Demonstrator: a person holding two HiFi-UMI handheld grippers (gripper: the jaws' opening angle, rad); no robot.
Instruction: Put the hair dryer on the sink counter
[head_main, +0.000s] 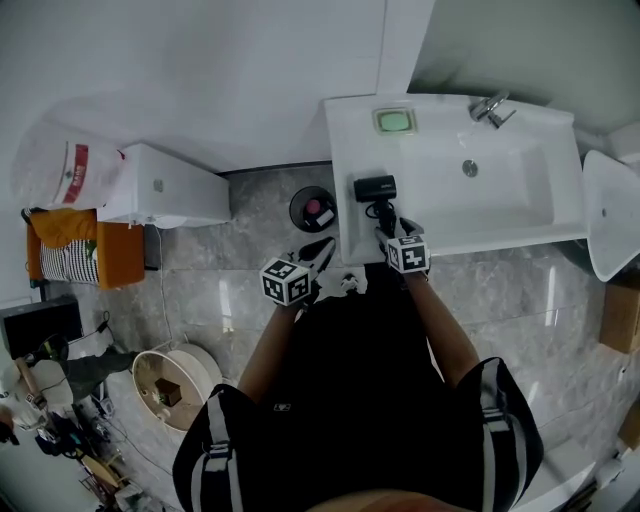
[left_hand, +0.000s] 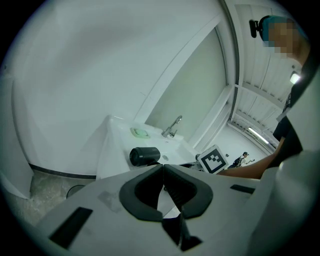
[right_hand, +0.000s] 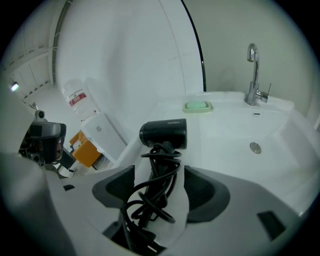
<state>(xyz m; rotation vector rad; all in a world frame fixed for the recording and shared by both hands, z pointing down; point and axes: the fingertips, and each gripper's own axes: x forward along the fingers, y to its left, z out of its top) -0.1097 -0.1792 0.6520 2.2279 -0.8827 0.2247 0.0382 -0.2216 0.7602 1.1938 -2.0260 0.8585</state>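
Observation:
The black hair dryer (head_main: 375, 188) lies on its side on the left ledge of the white sink counter (head_main: 350, 140), its cord bundled round the handle. My right gripper (head_main: 387, 226) hangs just in front of it, open. In the right gripper view the dryer's barrel (right_hand: 164, 133) lies beyond the jaws, and the coiled cord (right_hand: 152, 200) runs between the pads of the right gripper (right_hand: 159, 175) without being pressed. My left gripper (head_main: 322, 252) hovers left of the counter's front corner, shut on nothing. In the left gripper view, the left gripper (left_hand: 163, 172) has its pads together and the dryer (left_hand: 145, 156) ahead.
A green soap dish (head_main: 395, 121) sits at the counter's back and a chrome faucet (head_main: 490, 108) behind the basin (head_main: 490, 190). A dark round bin (head_main: 313, 209) stands on the floor beside the sink. A white unit (head_main: 165, 188) and a round basket (head_main: 178, 378) are further left.

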